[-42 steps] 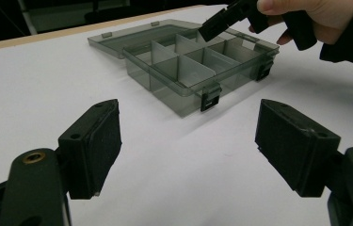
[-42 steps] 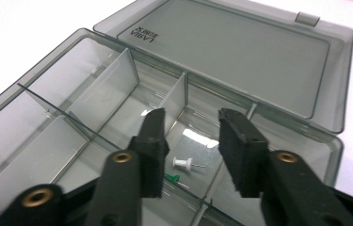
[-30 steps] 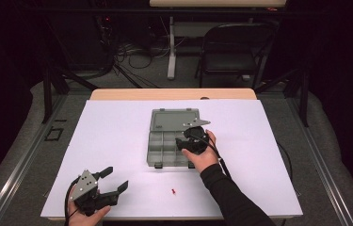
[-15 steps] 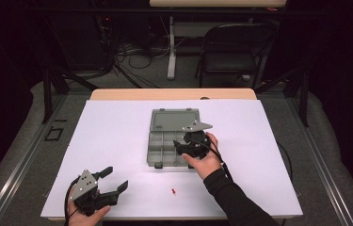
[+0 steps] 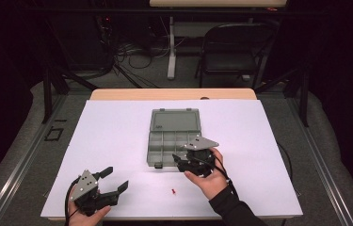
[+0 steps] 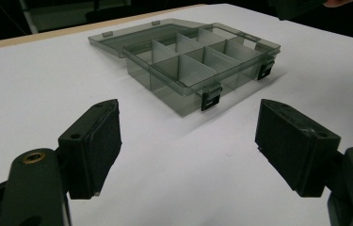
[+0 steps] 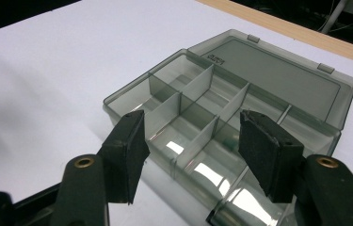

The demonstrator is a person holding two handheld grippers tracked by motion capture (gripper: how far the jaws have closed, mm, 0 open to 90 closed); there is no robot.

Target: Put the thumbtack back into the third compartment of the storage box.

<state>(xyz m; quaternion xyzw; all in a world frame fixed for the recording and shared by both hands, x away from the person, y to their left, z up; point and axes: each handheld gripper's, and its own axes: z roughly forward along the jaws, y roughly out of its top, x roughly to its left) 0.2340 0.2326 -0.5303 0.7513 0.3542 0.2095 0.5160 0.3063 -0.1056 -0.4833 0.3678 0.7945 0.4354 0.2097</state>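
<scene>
The open compartment box (image 5: 173, 137) of smoky clear plastic sits near the middle of the white-covered table (image 5: 117, 132), lid folded back flat on the far side, two black latches on the near wall. The right gripper (image 5: 187, 162) hangs over the box's near right corner, jaws wide apart and holding nothing; in the right gripper view they frame the dividers and one of the near compartments (image 7: 197, 132). The left gripper (image 5: 113, 181) rests low at the near left of the table, well apart from the box, jaws likewise wide and empty. A small red item (image 5: 172, 191), possibly a pin or screw, lies on the table between the two hands, just short of the box.

Judgement: the step in hand appears to be work at the box by the right gripper. To do it well, the jaws should come down square to the dividers, clear of the thin walls, with the box kept from sliding; the left gripper could steady it.

Limits of view: compartment contents are hard to make out through glare and tinted plastic; a faint dark-green patch (image 7: 230, 141) shows in one cell, identity unclear. The red item is too small to identify
</scene>
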